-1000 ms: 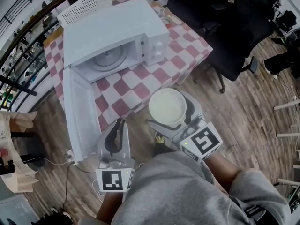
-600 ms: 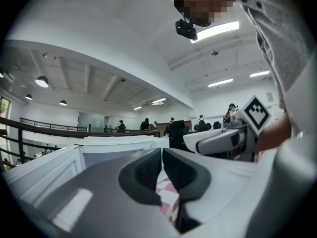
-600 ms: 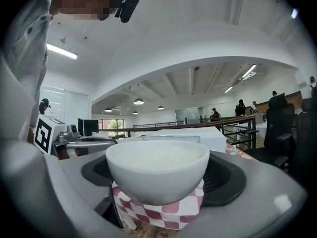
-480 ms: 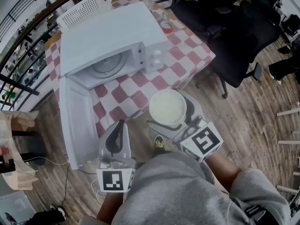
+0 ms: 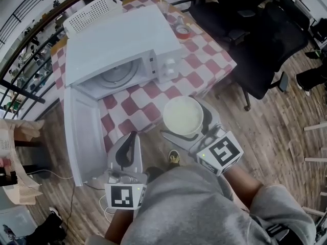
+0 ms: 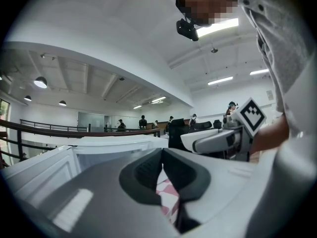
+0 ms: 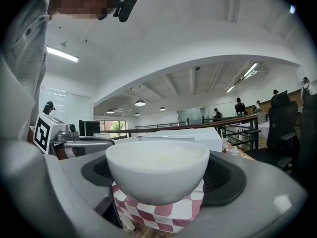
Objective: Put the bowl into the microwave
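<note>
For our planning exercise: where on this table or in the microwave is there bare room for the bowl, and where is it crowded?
Free: the turntable inside the microwave; the checked cloth in front, between the open door and the table's right edge. Crowded: the far side, tape roll beside the microwave, basket behind it.

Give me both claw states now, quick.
Left claw: closed, empty.
Right claw: closed on the white bowl.

Wood plank floor, black office chairs beside a red-checked table, strip lights on a white ceiling.
</note>
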A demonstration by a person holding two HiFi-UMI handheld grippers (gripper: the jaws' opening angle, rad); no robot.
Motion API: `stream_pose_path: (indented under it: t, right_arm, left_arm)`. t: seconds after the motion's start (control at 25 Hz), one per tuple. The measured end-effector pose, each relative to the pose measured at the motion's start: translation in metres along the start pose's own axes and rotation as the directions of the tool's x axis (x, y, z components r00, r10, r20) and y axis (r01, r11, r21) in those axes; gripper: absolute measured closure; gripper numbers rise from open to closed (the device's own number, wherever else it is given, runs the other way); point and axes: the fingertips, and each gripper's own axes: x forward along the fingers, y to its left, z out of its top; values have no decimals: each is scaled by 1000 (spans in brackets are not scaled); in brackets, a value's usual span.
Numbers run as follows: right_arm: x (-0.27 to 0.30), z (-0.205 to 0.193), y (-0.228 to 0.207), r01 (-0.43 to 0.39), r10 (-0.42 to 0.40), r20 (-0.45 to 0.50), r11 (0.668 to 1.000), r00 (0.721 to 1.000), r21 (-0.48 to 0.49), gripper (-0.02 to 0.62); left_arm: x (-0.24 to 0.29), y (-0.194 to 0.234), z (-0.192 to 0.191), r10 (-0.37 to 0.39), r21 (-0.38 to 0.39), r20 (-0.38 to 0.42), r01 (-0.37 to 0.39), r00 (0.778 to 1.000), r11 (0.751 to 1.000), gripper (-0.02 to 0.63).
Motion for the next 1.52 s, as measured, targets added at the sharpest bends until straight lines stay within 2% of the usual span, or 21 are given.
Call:
stream_pose_path:
  t: [0.52,0.84,1.52]
  right_arm:
    - [2,4,5,-47,47,17,999,999,-1,75]
    - [5,0,6,-45,45,14,999,999,3,75]
    - [54,-11,6,-54,54,-24,999,998,7,75]
  left_arm:
    - [-6,2,5,47,9,-13,-47,999,999,595]
    - [-13,5,4,56,7,-21,-56,998,998,595]
    - [1,43,-19,71,-39,-50,-73,996,997,595]
